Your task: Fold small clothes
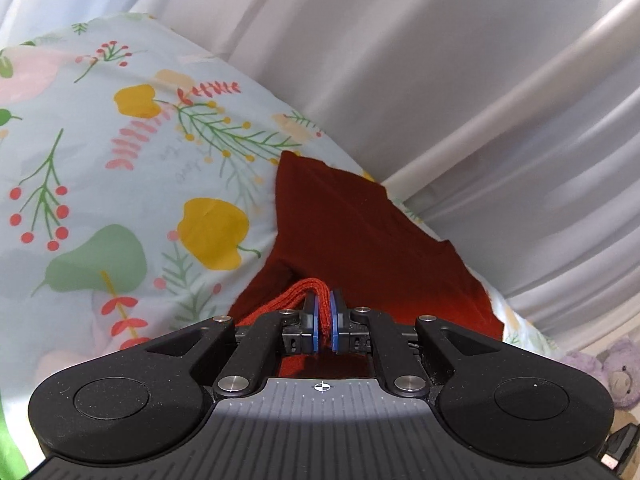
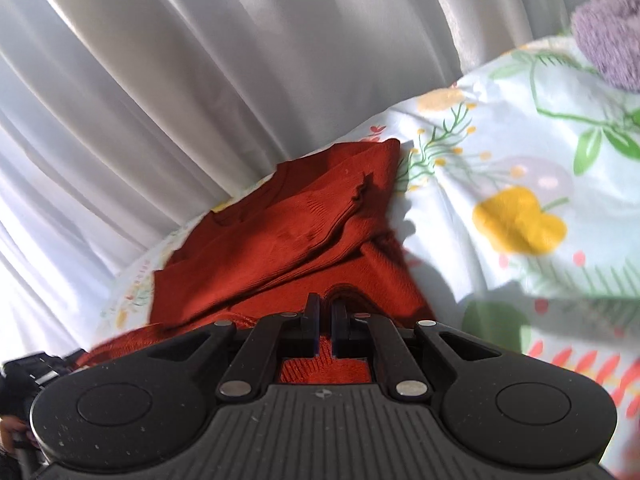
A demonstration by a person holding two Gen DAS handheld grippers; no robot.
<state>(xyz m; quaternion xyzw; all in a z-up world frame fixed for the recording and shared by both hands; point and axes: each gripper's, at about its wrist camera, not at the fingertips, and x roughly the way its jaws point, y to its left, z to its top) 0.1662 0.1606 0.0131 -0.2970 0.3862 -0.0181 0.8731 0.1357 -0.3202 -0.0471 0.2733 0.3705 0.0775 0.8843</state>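
On the flowery bed sheet (image 1: 120, 168), close to its far edge by the white curtain (image 1: 440, 80), lay the small red knit top (image 1: 352, 232). You had it in both grippers. Your left gripper (image 1: 325, 320) was pressed tight on a ribbed edge of the top, and you could see the red knit squeezed between its blue pads (image 1: 316, 320). Your right gripper (image 2: 326, 320) was pressed together too, with red knit showing between its fingers, so it looked like it was pinching another bit of the same top.

Part of the top was bunched up in folds near the sheet's far edge, and part of it hung from your grippers toward you.

This top looked soft and light. It would not hold its shape by itself. It would sag and droop wherever you did not hold it, and the knit could stretch if you pulled hard. It was not slippery, and it would not break.

I think the thick ribbed edge was the best place to hold. Keeping your two grippers apart along that edge would likely keep the cloth flat for a fold.

A purple soft toy (image 2: 612, 28) sat off by the side of the sheet.
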